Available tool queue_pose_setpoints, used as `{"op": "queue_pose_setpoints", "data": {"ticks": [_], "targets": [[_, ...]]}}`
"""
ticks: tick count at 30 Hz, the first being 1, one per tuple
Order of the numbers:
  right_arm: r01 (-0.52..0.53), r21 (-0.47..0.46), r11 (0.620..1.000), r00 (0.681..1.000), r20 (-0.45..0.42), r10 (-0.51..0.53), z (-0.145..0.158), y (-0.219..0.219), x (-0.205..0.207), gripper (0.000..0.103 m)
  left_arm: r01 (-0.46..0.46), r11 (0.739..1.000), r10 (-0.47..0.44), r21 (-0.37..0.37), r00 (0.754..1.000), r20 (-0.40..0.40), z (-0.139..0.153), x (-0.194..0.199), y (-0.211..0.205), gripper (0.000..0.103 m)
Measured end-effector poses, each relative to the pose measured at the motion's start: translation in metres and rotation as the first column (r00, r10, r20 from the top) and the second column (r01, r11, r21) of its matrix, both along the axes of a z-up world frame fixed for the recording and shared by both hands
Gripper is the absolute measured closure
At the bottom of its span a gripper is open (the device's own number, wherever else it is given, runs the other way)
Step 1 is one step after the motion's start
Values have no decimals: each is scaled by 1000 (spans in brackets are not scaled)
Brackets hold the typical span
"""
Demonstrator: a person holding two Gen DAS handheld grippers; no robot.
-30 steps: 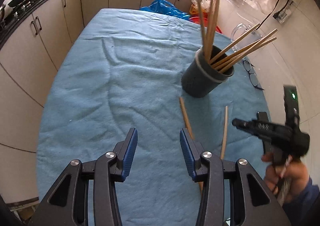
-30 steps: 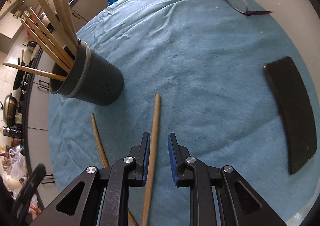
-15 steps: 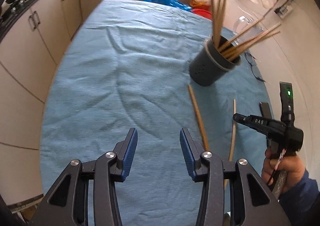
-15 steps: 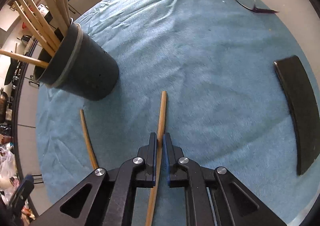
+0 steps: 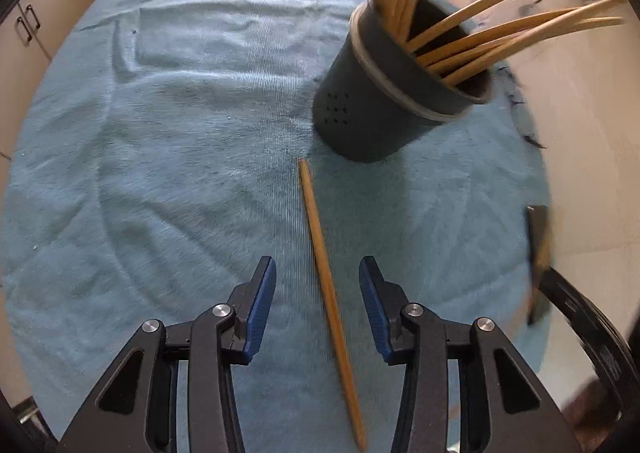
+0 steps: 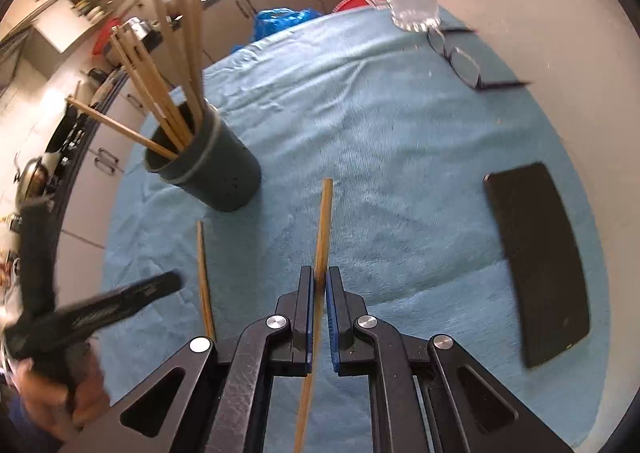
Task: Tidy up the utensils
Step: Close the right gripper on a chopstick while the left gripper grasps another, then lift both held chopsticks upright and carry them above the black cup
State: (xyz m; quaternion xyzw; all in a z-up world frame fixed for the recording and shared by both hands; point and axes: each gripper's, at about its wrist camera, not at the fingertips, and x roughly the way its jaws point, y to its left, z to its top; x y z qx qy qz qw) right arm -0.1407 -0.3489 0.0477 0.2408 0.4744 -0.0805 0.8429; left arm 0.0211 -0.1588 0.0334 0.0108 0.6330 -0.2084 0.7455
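Here, a chopstick (image 6: 322, 237) is clamped off the surface in the right gripper (image 6: 320, 285)'s jaws, another (image 5: 326, 281) lies between the left gripper (image 5: 317, 303)'s parted jaws, and the crowded holder (image 6: 208, 169) could be tipped during insertion.

Blue towel (image 6: 400, 157) – holder (image 6: 224, 177), chopstick (image 5: 320, 253), glasses (image 6: 460, 61), phone (image 6: 540, 253).

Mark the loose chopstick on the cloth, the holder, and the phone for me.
loose chopstick (image 5: 320, 249): left wrist view, mid-shaft.
holder (image 6: 224, 177): right wrist view, outer wall.
phone (image 6: 540, 265): right wrist view, screen centre.
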Motion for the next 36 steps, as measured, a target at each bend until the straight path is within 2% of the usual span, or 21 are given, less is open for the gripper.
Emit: {"op": "queue_pose_setpoints", "data": {"ticks": [2,4,6,8,11,13,17,21,28,32,36], "targets": [[-16,6,1000,1000,14,16,5,-5,-3,96,-7,1000,7,23,1000,-13,-8,4,-11,73],[-33,11,999,999,34,33,12,-12,-6,96,-18,998,19,61,1000,-12,-14,6,-19,76],[-46,15,999,998,54,45,17,-18,-10,96,-15,996,13,91,1000,24,-14,5,-26,83],[-56,24,998,996,69,55,20,-22,-12,96,-24,995,21,98,999,33,-14,3,-28,96],[-72,45,996,994,87,68,23,-26,-12,96,-39,997,36,67,998,45,-12,-7,-25,97],[-85,56,995,991,105,79,26,-28,-12,96,-45,998,41,51,996,84,-4,-17,-20,97],[-122,56,991,983,145,113,36,-27,-13,97,-75,997,75,-7,981,180,31,-42,-5,97],[-175,28,984,964,210,165,54,-21,-16,97,-131,991,135,-34,948,287,71,-72,10,97],[-275,-51,960,917,286,278,76,-5,-18,97,-228,970,241,-79,894,377,114,-97,42,97],[-292,-62,954,906,302,297,78,1,-17,97,-223,971,240,-89,877,416,133,-105,47,97],[-264,-49,963,910,320,266,80,6,-19,97,-188,977,214,-102,877,431,144,-102,54,97]]}}
